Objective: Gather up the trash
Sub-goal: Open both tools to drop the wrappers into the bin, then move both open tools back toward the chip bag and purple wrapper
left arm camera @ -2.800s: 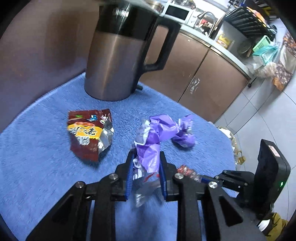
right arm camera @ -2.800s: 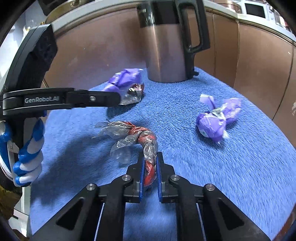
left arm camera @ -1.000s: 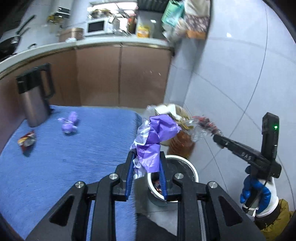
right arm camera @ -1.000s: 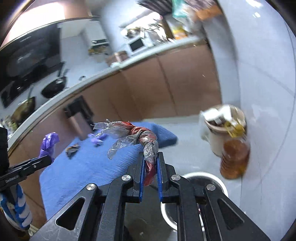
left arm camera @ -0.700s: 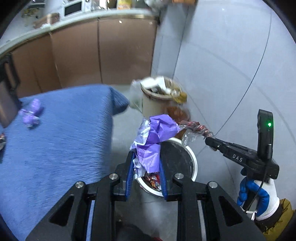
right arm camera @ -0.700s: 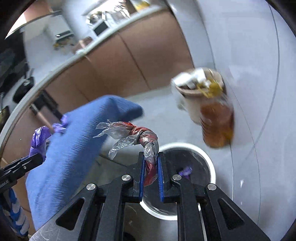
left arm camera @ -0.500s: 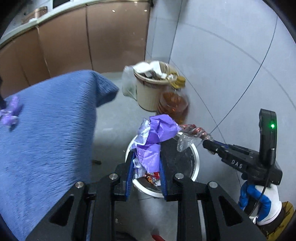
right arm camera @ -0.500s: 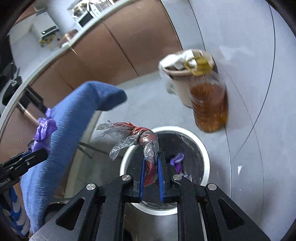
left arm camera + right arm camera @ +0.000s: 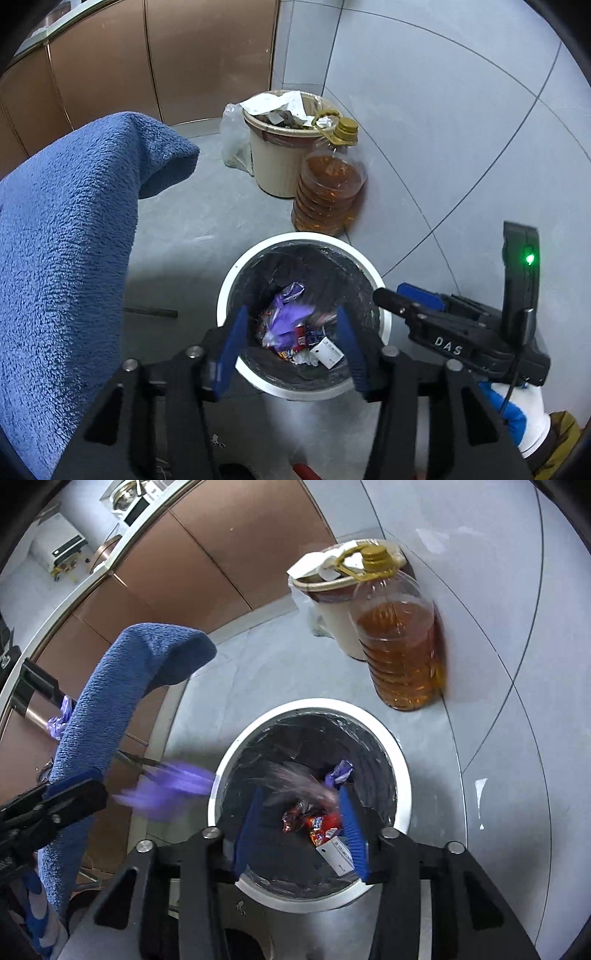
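My left gripper (image 9: 290,341) has just opened above the bin (image 9: 236,273); the purple wrapper (image 9: 286,317) falls inside, blurred.

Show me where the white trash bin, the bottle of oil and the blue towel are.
white trash bin (image 9: 258,254): left wrist view, on its far-left rim.
bottle of oil (image 9: 400,653): right wrist view, on its ribbed body.
blue towel (image 9: 66,229): left wrist view, on its top surface.

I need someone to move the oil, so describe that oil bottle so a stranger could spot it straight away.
Start at the grey tiled wall and look down to the floor. Between the beige bucket and the white-rimmed bin stands the oil bottle: clear, ribbed, holding amber liquid, with a gold cap and yellow handle.
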### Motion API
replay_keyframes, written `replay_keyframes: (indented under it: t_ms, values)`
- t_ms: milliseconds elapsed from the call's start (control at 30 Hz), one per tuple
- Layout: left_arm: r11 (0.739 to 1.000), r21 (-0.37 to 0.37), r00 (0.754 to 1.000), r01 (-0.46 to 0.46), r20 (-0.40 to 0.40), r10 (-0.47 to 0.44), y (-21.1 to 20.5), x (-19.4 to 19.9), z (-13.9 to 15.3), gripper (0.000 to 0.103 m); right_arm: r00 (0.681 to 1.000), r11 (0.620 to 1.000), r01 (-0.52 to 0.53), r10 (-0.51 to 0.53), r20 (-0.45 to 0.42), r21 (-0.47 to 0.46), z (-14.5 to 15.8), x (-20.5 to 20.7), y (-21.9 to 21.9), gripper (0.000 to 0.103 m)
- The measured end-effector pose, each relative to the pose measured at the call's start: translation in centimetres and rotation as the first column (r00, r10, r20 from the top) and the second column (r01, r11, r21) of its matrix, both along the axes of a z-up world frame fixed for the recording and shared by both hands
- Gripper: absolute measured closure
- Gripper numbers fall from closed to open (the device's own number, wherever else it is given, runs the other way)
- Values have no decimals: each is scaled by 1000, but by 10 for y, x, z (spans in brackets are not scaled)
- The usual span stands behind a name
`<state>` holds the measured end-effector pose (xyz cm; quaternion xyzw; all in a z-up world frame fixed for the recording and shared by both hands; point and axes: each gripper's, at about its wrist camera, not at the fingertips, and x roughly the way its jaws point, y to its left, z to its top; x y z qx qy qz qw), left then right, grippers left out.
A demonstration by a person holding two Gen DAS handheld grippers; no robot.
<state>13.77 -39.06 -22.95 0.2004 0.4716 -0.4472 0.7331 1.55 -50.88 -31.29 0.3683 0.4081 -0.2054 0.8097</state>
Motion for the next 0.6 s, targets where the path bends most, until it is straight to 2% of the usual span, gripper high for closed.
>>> replay_keyframes:
  t_ms: [167,267,433,600]
  values:
    - [999,-22,1000,-31,0,31,11,3,11,53,1000,1000,6,-6,-6,-19,1,-1,-1,58]
    - [998,-41,998,-56,19,57,22,3,22,53,1000,999,-8,8,3,-50,12,2,6,58]
    - [991,-70,984,-115,125,123,57,0,51,53,999,994,-36,39,25,-107,38,7,18,56]
    - [974,-95,944,-204,245,221,104,-2,77,53,994,984,-70,82,69,-166,74,13,36,53]
